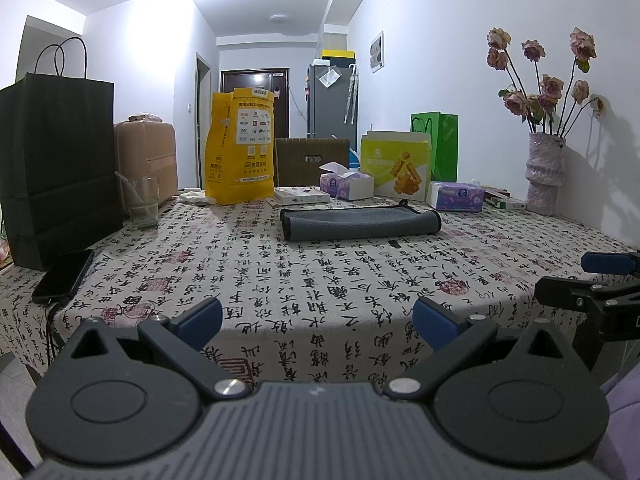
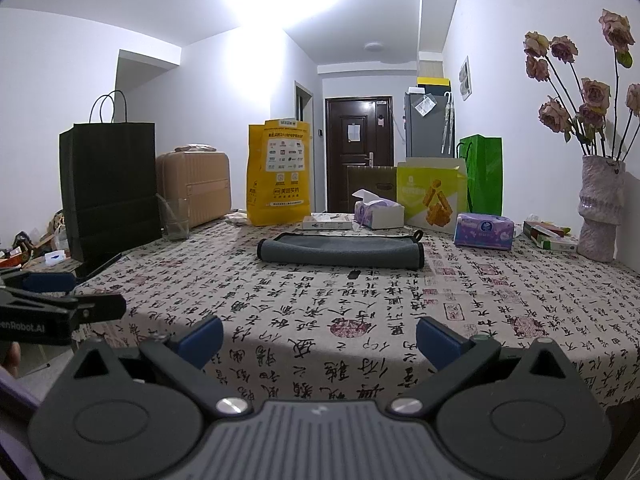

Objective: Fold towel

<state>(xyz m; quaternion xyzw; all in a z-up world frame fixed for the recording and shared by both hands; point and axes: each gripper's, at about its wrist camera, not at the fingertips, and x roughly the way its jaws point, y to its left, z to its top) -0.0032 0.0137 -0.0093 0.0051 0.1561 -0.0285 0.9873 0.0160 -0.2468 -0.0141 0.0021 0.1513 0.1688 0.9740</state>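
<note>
A grey towel (image 1: 360, 222) with dark trim lies folded in a long flat strip on the calligraphy-print tablecloth (image 1: 280, 276), towards the far side; it also shows in the right wrist view (image 2: 340, 251). My left gripper (image 1: 318, 320) is open and empty, held at the table's near edge, well short of the towel. My right gripper (image 2: 320, 334) is open and empty, also at the near edge. Each gripper shows at the side of the other's view: the right one (image 1: 600, 276) and the left one (image 2: 60, 292).
Along the far side stand a black paper bag (image 1: 60, 168), a glass (image 1: 140, 202), a yellow bag (image 1: 240, 148), tissue boxes (image 1: 346, 184), a snack box (image 1: 396, 168), a green bag (image 1: 440, 144) and a vase of roses (image 1: 546, 172). A phone (image 1: 64, 276) lies at the left edge.
</note>
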